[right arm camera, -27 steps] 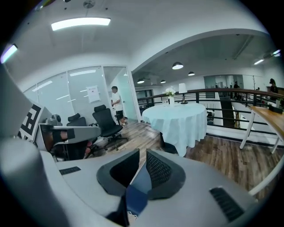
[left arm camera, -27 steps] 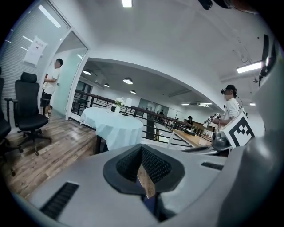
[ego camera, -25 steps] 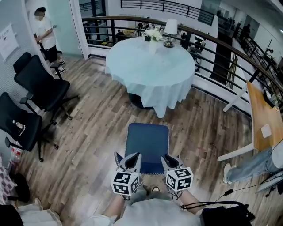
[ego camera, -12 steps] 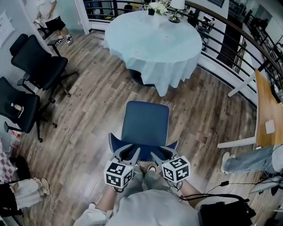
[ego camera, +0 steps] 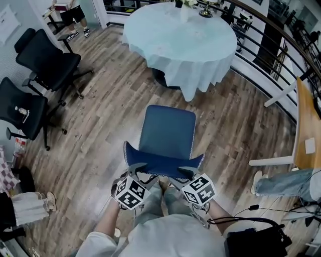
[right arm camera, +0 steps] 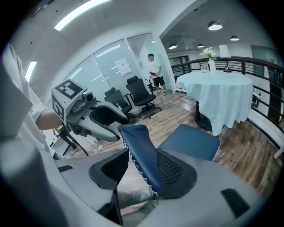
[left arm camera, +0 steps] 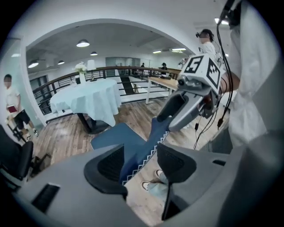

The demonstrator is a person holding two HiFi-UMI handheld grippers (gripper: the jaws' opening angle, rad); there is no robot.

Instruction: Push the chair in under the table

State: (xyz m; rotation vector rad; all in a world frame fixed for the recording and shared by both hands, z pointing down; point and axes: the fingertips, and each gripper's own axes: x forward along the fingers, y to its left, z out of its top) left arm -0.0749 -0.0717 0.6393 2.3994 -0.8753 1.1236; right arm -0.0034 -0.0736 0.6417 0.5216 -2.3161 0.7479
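Observation:
A blue chair (ego camera: 168,131) stands on the wood floor, facing the round table with the pale cloth (ego camera: 180,37), apart from it. Its backrest (ego camera: 163,163) is nearest me. My left gripper (ego camera: 137,173) is at the backrest's left top edge and my right gripper (ego camera: 181,174) at its right. In the left gripper view the jaws of the left gripper (left arm camera: 142,162) are opening with the thin backrest (left arm camera: 148,142) between them. The right gripper view shows the right gripper (right arm camera: 142,170) opening too, straddling the backrest (right arm camera: 142,155), with a gap beside its left pad.
Two black office chairs (ego camera: 47,65) (ego camera: 20,118) stand at the left. A person (ego camera: 75,12) is near the far left wall. A wooden table (ego camera: 307,125) and someone's legs (ego camera: 286,183) are at the right. A railing runs behind the round table. A black bag (ego camera: 256,243) lies near me.
Both grippers have come down from above the backrest onto its top edge, and their jaws have gone from nearly shut to wide apart. The head view has tilted further down.

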